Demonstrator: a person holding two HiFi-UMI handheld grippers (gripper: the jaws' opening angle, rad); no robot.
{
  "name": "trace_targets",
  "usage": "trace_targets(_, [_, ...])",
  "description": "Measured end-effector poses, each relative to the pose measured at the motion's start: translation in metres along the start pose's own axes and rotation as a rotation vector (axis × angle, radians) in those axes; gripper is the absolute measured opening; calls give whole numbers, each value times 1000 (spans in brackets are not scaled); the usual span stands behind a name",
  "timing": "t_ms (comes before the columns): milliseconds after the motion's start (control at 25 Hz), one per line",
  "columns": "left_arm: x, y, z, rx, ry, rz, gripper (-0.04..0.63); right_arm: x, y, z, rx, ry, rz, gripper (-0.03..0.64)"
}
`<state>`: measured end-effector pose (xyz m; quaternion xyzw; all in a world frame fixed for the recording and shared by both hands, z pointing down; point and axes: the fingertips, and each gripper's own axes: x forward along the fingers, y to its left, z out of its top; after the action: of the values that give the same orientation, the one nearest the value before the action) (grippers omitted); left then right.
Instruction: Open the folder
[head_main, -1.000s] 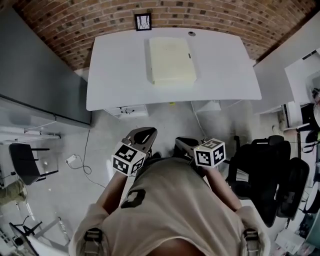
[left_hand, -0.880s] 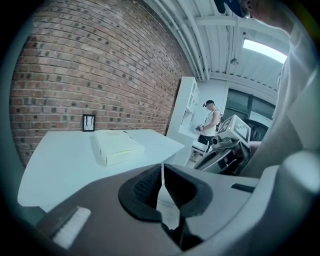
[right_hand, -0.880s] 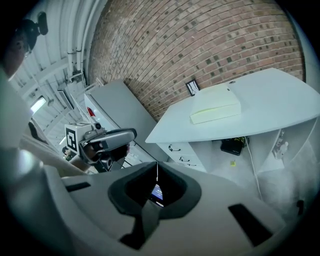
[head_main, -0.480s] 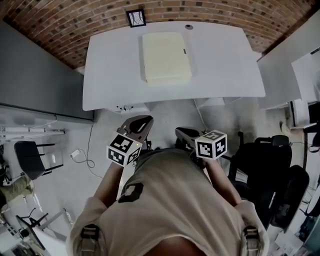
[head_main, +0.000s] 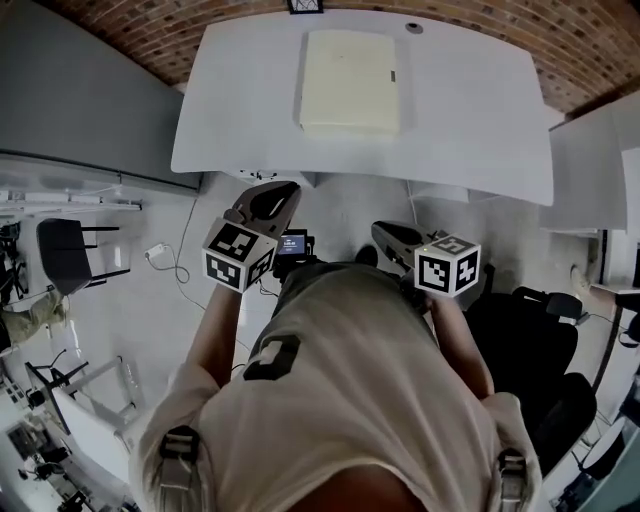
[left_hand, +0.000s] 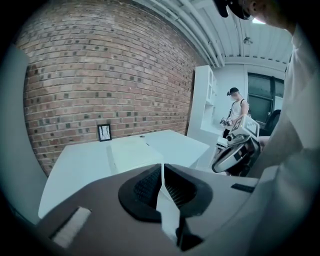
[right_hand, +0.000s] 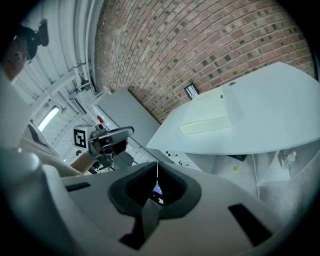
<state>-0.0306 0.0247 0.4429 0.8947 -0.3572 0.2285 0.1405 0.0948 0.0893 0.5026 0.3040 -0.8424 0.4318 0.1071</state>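
A pale yellow folder lies shut and flat on the white table, towards its far side. Both grippers hang over the floor in front of the table, short of its near edge. My left gripper is shut with nothing between its jaws; in its own view the jaws meet in a thin line, with the folder ahead. My right gripper is also shut and empty, its jaws pointing towards the table with the folder beyond. Each gripper shows in the other's view.
A small framed picture stands at the table's back edge by the brick wall, and a small round fitting is near it. A black office chair is at my right, a grey partition at my left. Another person stands far off.
Both grippers have moved forward towards the table's near edge, the left one rising a little. The table and folder now sit higher in the head view. Jaws stay shut.
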Motion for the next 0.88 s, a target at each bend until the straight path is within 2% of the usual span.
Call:
trace_targets(240, [31, -32, 15, 21, 6, -16, 16, -16, -22, 1, 28, 3, 44, 6])
trace_targets(440, [48, -38, 23, 68, 38, -20, 16, -24, -33, 7, 42, -15, 55, 6])
trace_targets(600, [61, -38, 27, 91, 54, -26, 17, -29, -44, 13, 53, -34, 41, 6])
trace_targets(880, [84, -27, 34, 114, 68, -87, 17, -31, -60, 33, 56, -66, -16, 6])
